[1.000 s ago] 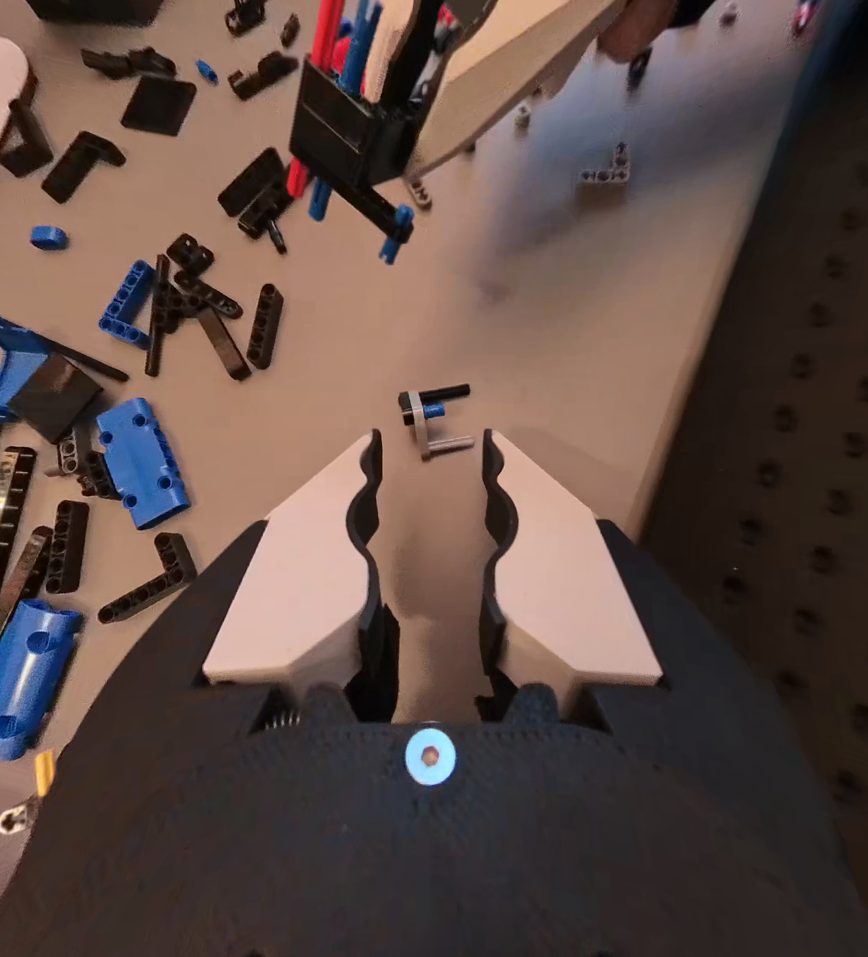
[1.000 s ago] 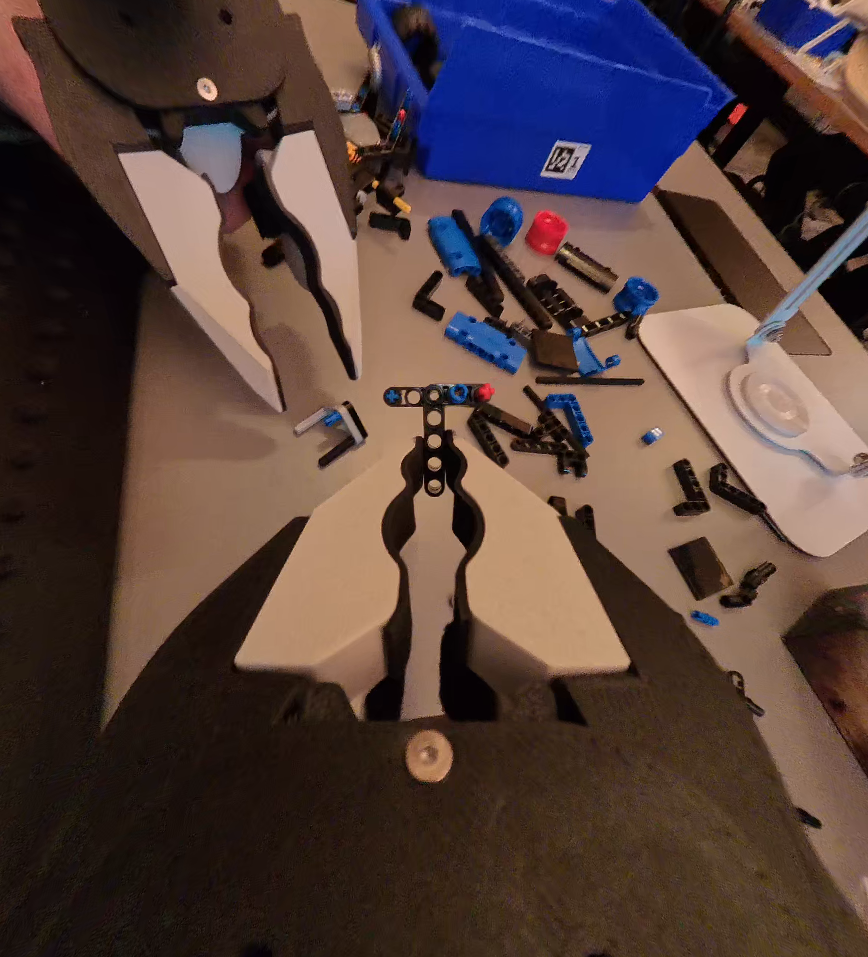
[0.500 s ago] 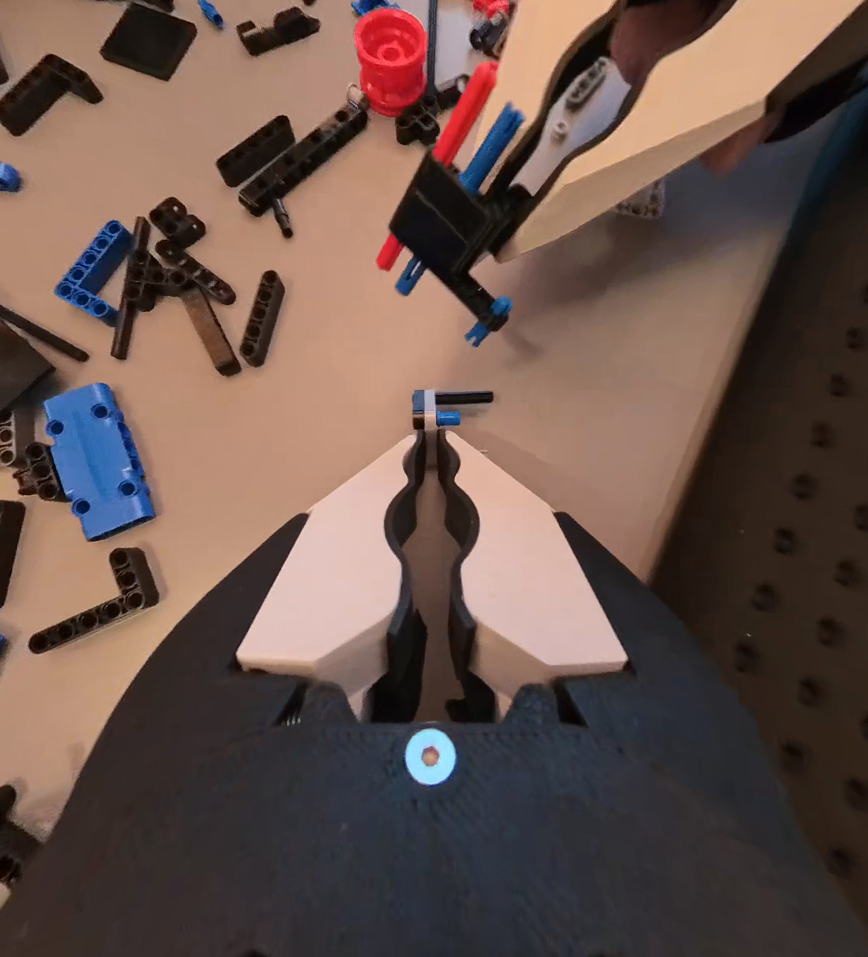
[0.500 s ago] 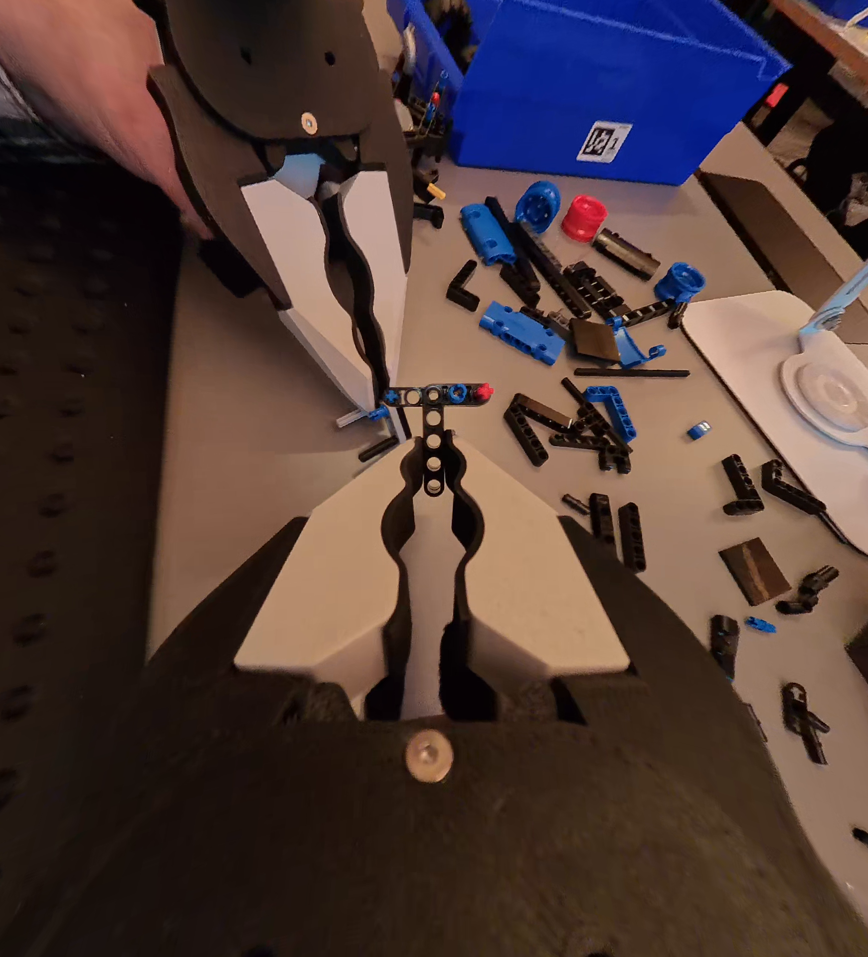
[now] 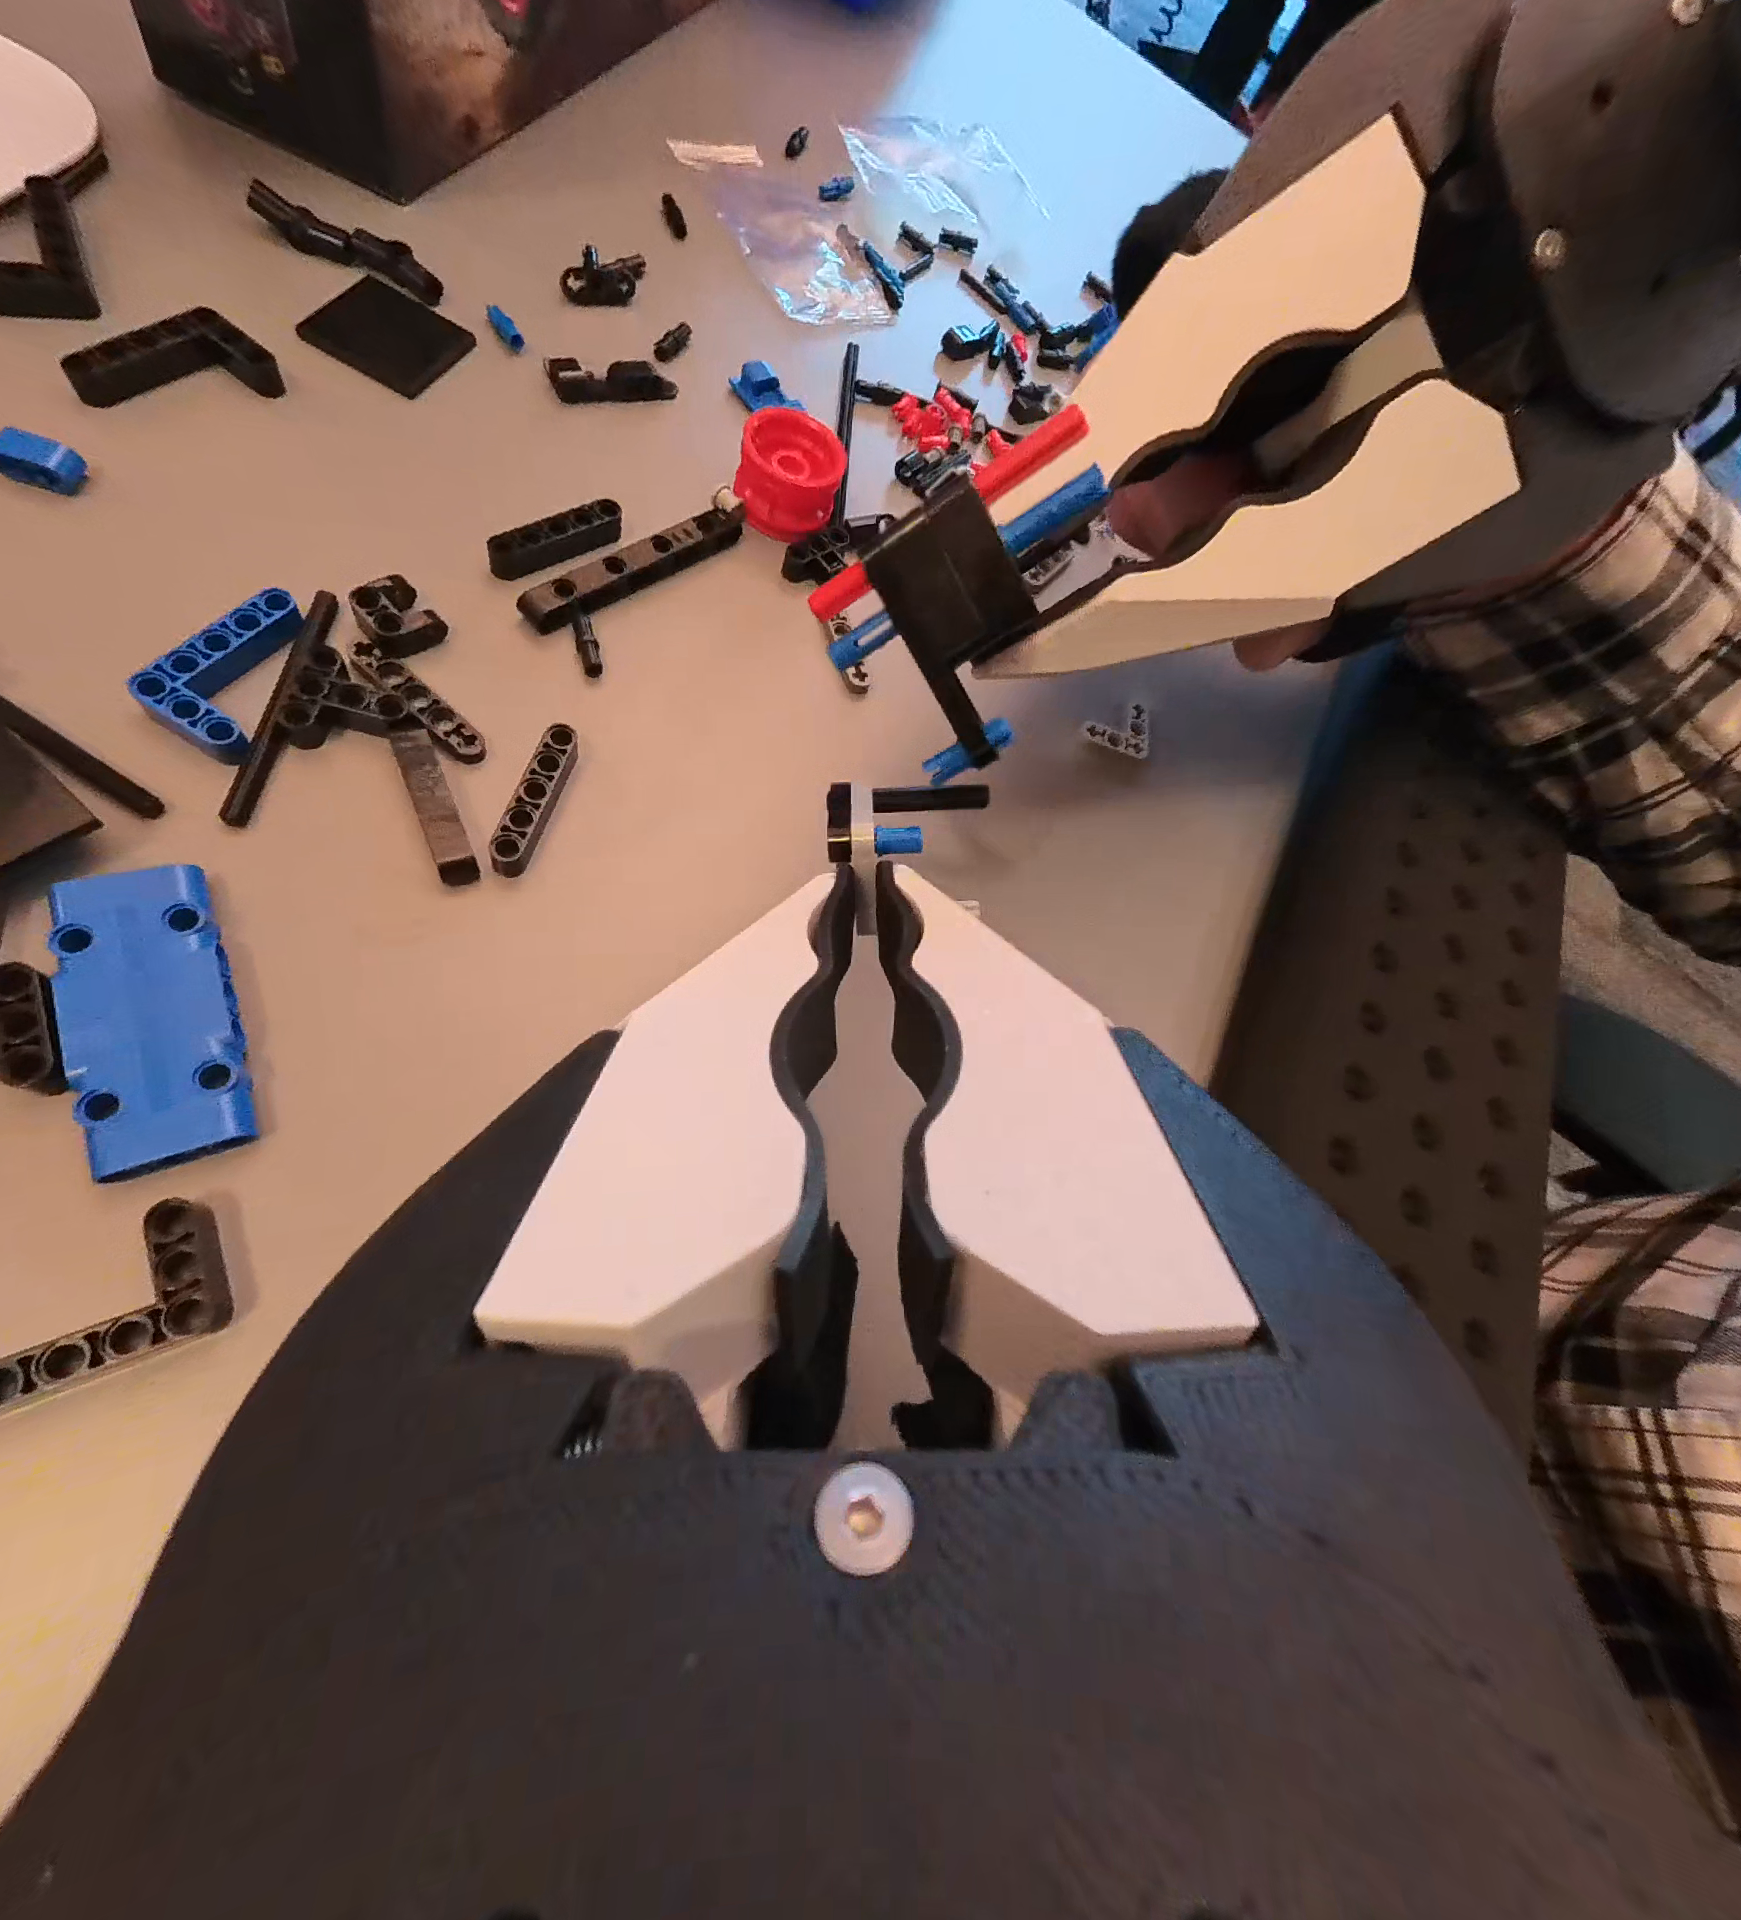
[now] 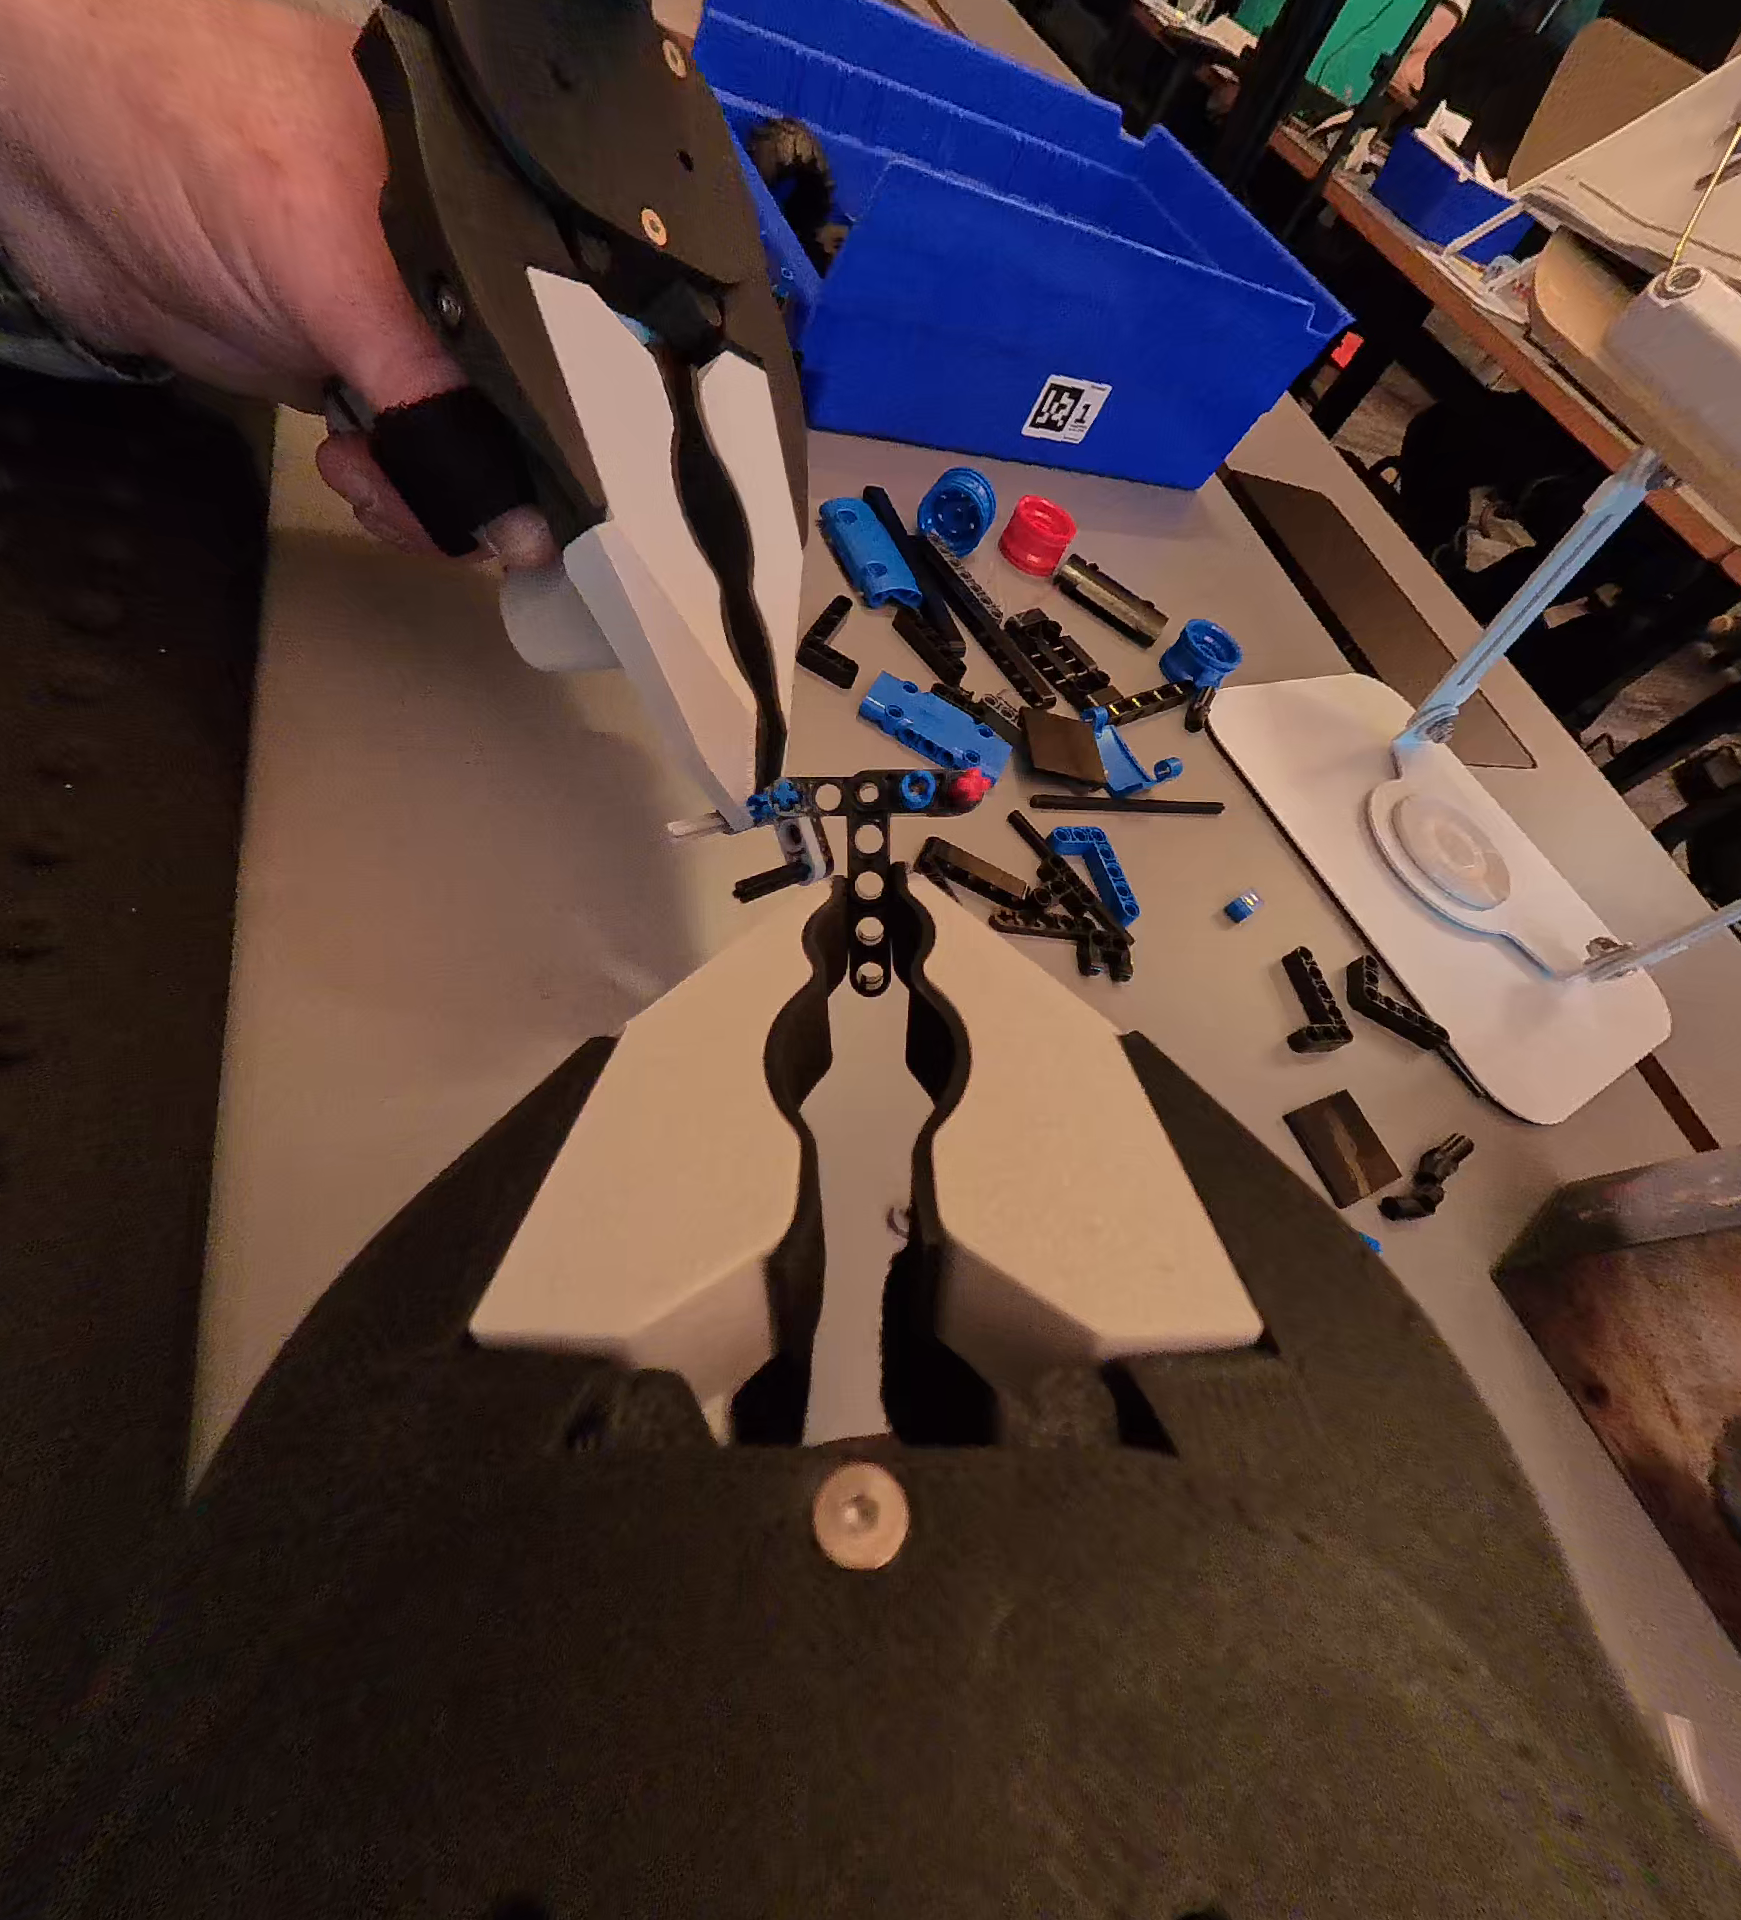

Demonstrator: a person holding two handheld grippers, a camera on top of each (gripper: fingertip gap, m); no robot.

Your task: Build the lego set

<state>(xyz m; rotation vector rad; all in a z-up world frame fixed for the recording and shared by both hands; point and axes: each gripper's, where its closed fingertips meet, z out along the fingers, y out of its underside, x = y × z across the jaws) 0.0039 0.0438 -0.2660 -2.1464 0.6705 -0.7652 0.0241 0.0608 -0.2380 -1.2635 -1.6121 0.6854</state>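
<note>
Your left gripper (image 5: 864, 896): closed on a small grey piece with pins (image 5: 861, 831), above the surface (image 5: 700, 935). Your right gripper (image 6: 866, 914): clamped on a black beam assembly (image 6: 866, 831), adjacent.

Dim warm light, soft shadows, wide-angle bending at edges.

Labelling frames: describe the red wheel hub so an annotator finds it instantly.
In the left wrist view, start from the dark box at the table's far edge and come toward the loose beams mid-table. The red wheel hub sits there, the only round red piece among flat black and blue ones.
</note>
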